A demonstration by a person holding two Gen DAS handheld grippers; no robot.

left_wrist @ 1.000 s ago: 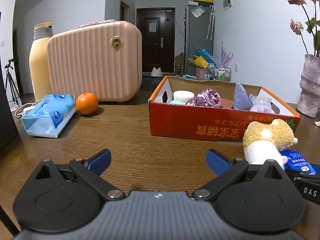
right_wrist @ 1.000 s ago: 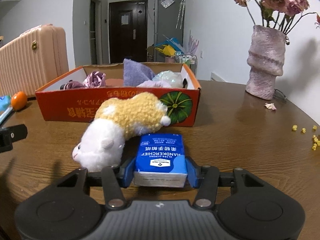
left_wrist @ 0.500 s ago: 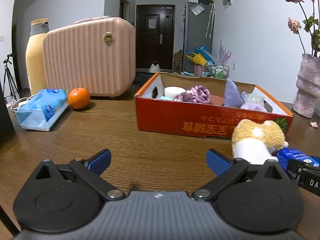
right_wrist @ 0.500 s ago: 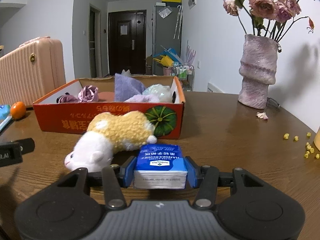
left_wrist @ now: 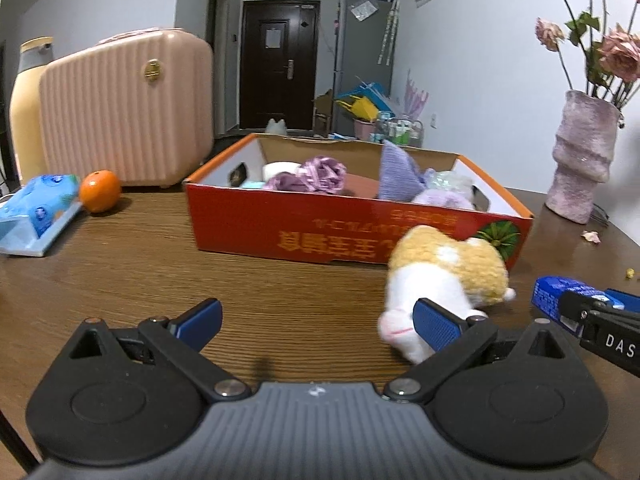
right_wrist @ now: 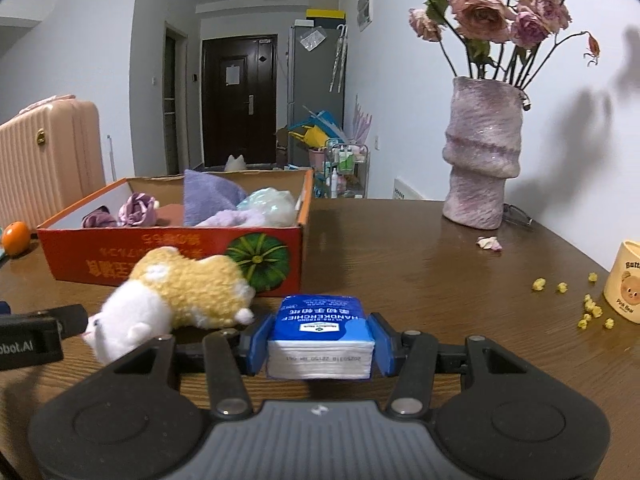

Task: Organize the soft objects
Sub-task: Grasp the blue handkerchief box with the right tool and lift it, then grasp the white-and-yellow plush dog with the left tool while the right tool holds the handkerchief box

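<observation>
My right gripper is shut on a blue pack of handkerchief tissues, held just above the wooden table. That pack shows at the right edge of the left wrist view. A yellow and white plush toy lies on the table in front of the red cardboard box, left of the pack. My left gripper is open with only bare table between its fingers; its right fingertip overlaps the plush toy in the picture. The box holds purple cloths and other soft items.
A pink ribbed case, an orange and a blue tissue bag stand at the left. A purple vase of dried roses stands at the back right. A yellow cup and scattered popcorn lie at the far right.
Both grippers have moved to the right along the table, so the box and plush toy slid left in view. The tissue pack stays gripped and the left gripper stays open.
</observation>
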